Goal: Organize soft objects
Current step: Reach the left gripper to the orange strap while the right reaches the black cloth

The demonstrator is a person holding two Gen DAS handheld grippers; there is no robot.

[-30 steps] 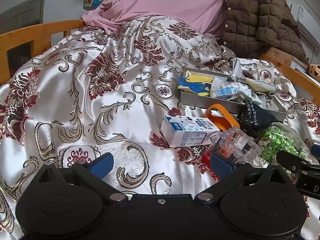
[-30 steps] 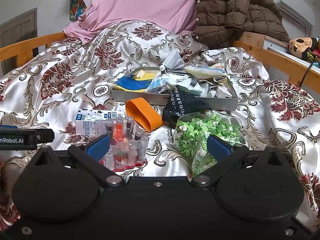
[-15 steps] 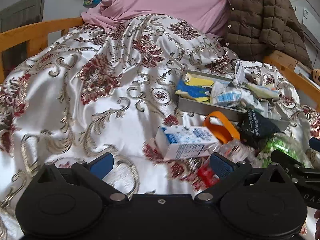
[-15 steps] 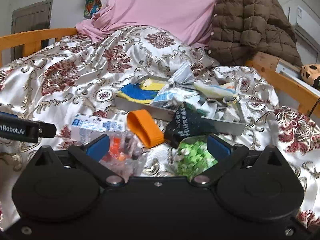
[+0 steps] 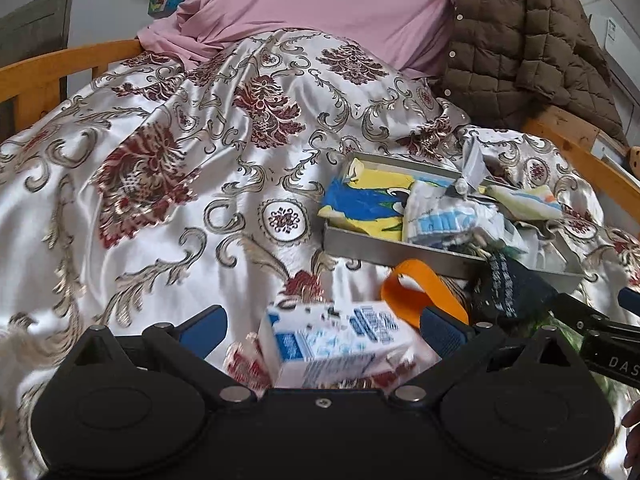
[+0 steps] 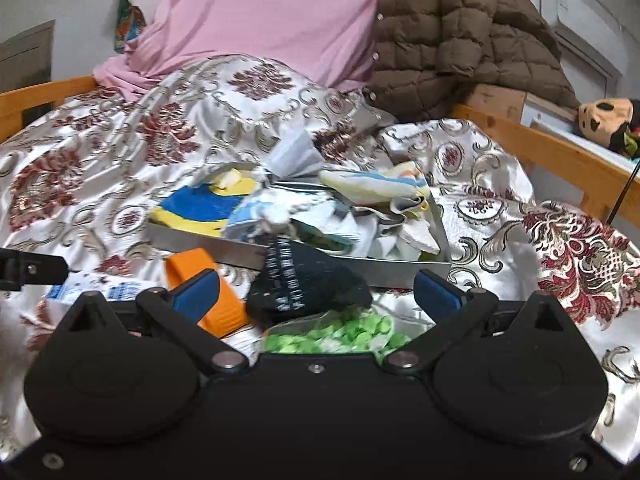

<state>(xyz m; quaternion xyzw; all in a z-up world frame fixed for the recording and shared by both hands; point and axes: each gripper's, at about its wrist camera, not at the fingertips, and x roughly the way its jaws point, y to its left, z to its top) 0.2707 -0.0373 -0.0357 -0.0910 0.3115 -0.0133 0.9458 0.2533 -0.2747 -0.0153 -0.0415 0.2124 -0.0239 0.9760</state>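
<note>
Bed with a white satin bedspread patterned in dark red florals (image 5: 168,184), wooden rails either side. My left gripper (image 5: 323,327) is spread wide, blue fingers (image 5: 204,325) either side of a blurred white-and-blue carton (image 5: 332,346), not clamping it. My right gripper (image 6: 316,294) is also wide open and empty, above a black printed sock (image 6: 308,286) and a clear bag of green bits (image 6: 340,334). An orange strap loop (image 6: 200,280) lies beside them. Beyond, a grey metal tray (image 6: 400,270) is piled with folded cloths.

A white satin bedspread (image 5: 168,216) is being patterned with maroon florals and gold scrolls; an orange band (image 5: 424,284) and green pieces (image 6: 332,332) are being shown.
</note>
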